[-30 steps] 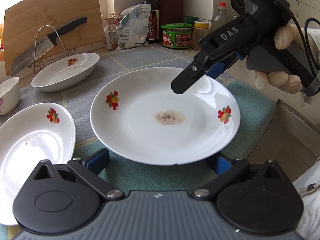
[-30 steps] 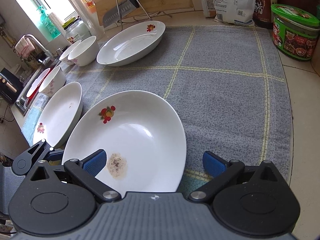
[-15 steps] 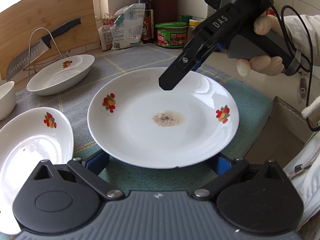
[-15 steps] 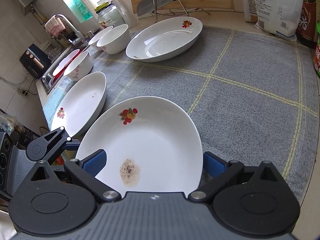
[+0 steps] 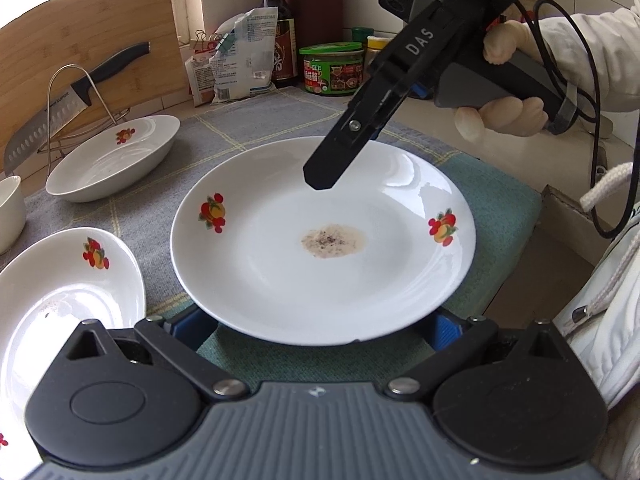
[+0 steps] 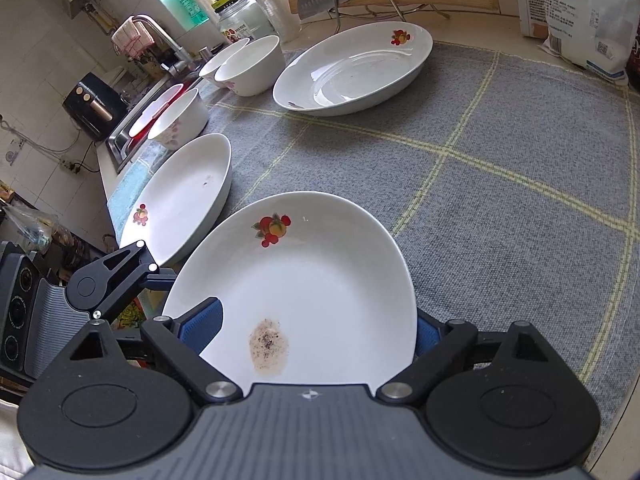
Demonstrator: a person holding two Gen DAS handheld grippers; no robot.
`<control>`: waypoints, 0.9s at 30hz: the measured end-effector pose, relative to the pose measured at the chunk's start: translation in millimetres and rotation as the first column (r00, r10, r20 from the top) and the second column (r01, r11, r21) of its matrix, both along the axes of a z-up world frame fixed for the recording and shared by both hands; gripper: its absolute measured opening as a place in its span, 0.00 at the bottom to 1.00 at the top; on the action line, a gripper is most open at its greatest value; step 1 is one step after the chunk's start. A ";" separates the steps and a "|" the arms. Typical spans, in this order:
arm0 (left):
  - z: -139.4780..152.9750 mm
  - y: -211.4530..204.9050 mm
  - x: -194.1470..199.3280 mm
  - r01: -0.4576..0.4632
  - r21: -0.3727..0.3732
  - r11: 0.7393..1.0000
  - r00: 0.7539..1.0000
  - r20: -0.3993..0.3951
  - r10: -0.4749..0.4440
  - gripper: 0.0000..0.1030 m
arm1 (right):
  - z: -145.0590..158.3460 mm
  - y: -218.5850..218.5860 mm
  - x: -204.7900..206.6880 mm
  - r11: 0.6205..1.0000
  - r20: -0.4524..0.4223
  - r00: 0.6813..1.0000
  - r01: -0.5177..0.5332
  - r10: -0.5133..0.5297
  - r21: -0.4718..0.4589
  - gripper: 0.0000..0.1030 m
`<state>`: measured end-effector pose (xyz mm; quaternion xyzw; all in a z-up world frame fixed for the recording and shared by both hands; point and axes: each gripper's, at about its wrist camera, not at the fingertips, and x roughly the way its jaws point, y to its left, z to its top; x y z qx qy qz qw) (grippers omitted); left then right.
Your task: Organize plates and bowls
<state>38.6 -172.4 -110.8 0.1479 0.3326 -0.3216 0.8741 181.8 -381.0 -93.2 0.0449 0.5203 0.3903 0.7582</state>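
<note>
the right gripper (image 6: 316, 332) has just been closing around the stained plate (image 6: 304, 280), not visibly clamped. the left gripper (image 5: 320, 326) stands open under its rim. nothing looks stacked; the dish (image 6: 352, 68), upper centre, waits.

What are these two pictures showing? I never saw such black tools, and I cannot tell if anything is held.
A person holds a two-finger gripper in each hand; each carries a camera looking along its fingers. One picture comes from the left gripper, the other from the right gripper. On the grey cloth stand white plates and bowls. The stained plate lies between both grippers' open fingers. The right gripper's jaws have just been closing around it, but nothing looks gripped yet.
</note>
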 end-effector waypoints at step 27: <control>10.8 -7.1 5.7 -0.009 0.022 1.000 1.000 -0.006 0.009 0.99 | 14.1 -10.0 -1.0 1.000 0.045 0.999 0.005 -0.005 0.003 0.94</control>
